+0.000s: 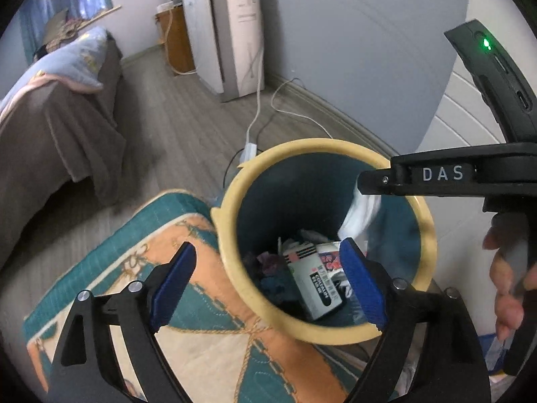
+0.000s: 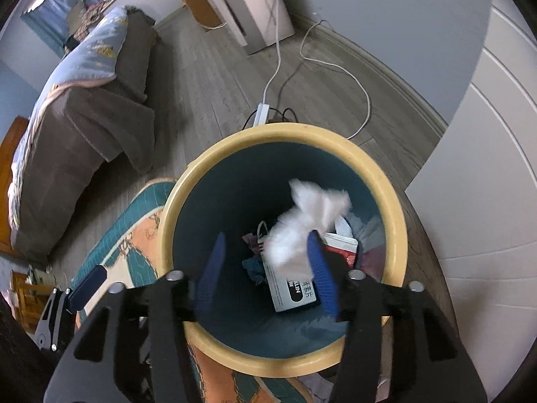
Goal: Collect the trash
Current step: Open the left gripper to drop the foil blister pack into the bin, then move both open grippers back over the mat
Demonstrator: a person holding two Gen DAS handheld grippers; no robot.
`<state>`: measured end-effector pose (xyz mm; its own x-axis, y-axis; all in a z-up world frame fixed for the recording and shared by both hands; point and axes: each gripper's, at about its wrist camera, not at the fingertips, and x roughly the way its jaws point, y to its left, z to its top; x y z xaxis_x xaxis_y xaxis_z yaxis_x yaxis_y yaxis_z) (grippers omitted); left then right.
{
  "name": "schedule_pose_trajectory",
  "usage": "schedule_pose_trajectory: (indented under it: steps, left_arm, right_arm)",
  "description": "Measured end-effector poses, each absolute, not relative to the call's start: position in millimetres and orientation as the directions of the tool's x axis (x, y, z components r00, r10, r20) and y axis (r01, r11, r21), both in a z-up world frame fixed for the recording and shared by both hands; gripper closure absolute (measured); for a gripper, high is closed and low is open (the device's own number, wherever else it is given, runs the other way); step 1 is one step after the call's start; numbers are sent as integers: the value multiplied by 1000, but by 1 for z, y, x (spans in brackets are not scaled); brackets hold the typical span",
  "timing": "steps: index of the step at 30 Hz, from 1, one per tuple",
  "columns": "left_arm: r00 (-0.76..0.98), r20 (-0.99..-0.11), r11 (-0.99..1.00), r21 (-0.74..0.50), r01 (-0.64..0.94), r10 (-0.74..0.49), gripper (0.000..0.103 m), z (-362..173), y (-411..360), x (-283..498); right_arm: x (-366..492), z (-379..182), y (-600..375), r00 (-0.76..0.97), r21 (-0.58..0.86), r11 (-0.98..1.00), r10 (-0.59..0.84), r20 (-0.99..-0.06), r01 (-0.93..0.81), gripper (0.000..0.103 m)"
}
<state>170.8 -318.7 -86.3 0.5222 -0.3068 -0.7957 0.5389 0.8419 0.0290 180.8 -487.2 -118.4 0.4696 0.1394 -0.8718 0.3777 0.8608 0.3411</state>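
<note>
A bin with a yellow rim (image 1: 231,201) (image 2: 188,194) and a dark teal inside stands on the floor below both grippers. Inside it lie a white printed box (image 1: 315,278) (image 2: 292,295), a red and white packet and dark scraps. My right gripper (image 2: 266,272) is open over the bin's mouth. A crumpled white tissue (image 2: 302,228) (image 1: 359,215), blurred, hangs loose by its right pad. My left gripper (image 1: 268,282) is open and holds nothing, straddling the bin's near rim. A person's hand (image 1: 506,278) holds the right gripper's handle.
A teal and orange rug (image 1: 188,302) (image 2: 134,235) lies left of the bin. A bed with a brown cover (image 1: 50,127) stands at the left. A power strip (image 2: 261,114) with white cables lies behind the bin, a white appliance (image 1: 231,33) at the wall, a white door (image 2: 486,168) at the right.
</note>
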Motion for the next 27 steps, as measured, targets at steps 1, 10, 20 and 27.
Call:
schedule_pose_trajectory:
  steps: [1, 10, 20, 27]
  left_arm:
    - [524, -797, 848, 27, 529, -301, 14, -86, -314, 170]
    - [564, -788, 898, 35, 439, -245, 10, -71, -251, 150]
    - [612, -781, 943, 97, 318, -126, 9, -35, -151, 112]
    - [645, -755, 967, 62, 245, -115, 8, -11, -88, 77]
  right_arm:
    - [181, -117, -486, 471, 336, 865, 137, -872, 372, 32]
    - [177, -88, -447, 494, 180, 946, 25, -869, 270, 6]
    - [162, -65, -380, 490, 65, 977, -45, -870, 205, 6]
    - [146, -62, -312, 476, -76, 993, -111, -872, 91, 6]
